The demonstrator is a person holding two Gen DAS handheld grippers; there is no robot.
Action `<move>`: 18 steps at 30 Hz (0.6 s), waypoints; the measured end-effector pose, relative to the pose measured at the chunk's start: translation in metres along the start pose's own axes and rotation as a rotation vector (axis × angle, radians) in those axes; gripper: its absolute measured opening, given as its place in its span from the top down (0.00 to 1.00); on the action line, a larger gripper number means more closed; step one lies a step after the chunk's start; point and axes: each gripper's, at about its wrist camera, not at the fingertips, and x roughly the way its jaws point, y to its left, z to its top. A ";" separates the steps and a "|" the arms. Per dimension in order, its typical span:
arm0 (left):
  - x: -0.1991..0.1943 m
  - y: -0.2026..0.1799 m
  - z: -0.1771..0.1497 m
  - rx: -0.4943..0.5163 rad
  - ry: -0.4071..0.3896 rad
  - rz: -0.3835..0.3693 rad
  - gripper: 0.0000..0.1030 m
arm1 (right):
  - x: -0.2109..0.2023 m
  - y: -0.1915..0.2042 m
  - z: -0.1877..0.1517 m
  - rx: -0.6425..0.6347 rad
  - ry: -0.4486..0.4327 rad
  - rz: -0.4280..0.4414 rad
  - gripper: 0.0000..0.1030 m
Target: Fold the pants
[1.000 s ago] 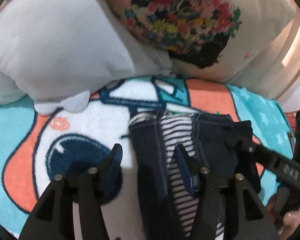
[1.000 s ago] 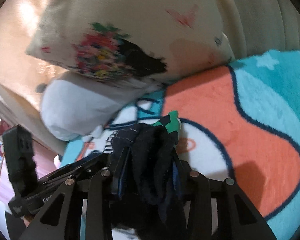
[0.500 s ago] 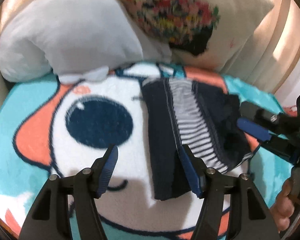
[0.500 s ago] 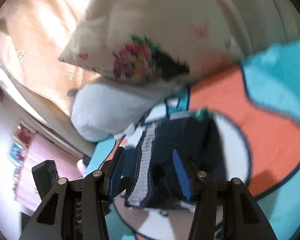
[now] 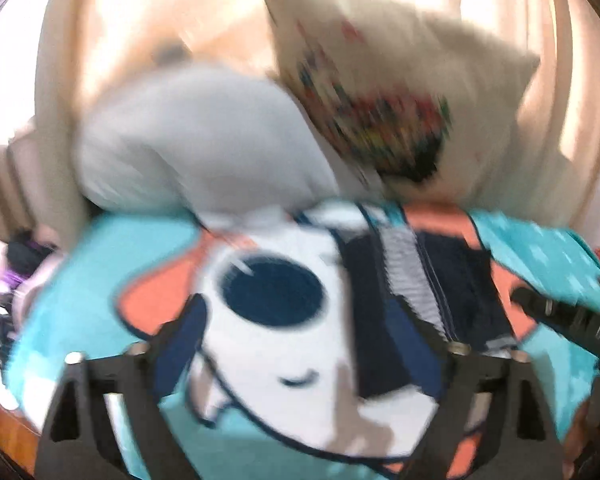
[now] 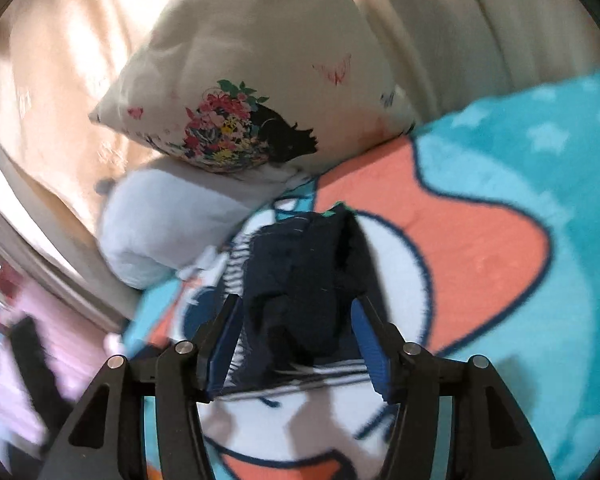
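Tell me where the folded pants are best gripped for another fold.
Probably the near short edge of the pants, approached from the camera side. They lie as a flat strip running away toward the pillows, so that end is closest and unobstructed on the blanket.

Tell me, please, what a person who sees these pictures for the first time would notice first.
The eye goes first to the bright cartoon blanket in turquoise, orange and white, which covers the surface. On it lie the dark navy pants with a striped lining, folded, between the opening blue pads of the right gripper. Behind them a floral pillow leans on a pale grey cushion.
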 end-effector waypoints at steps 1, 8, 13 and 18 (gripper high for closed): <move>-0.011 0.003 0.001 -0.001 -0.055 0.018 0.02 | -0.001 0.006 -0.003 -0.037 -0.003 -0.051 0.39; -0.056 0.016 0.008 0.001 -0.226 0.047 0.00 | 0.005 0.025 -0.025 -0.148 0.024 -0.164 0.36; -0.053 0.018 0.008 0.000 -0.156 -0.027 0.00 | 0.006 0.044 -0.039 -0.238 0.026 -0.204 0.33; -0.041 0.014 0.001 0.020 -0.073 -0.031 0.00 | 0.008 0.057 -0.048 -0.293 0.027 -0.234 0.28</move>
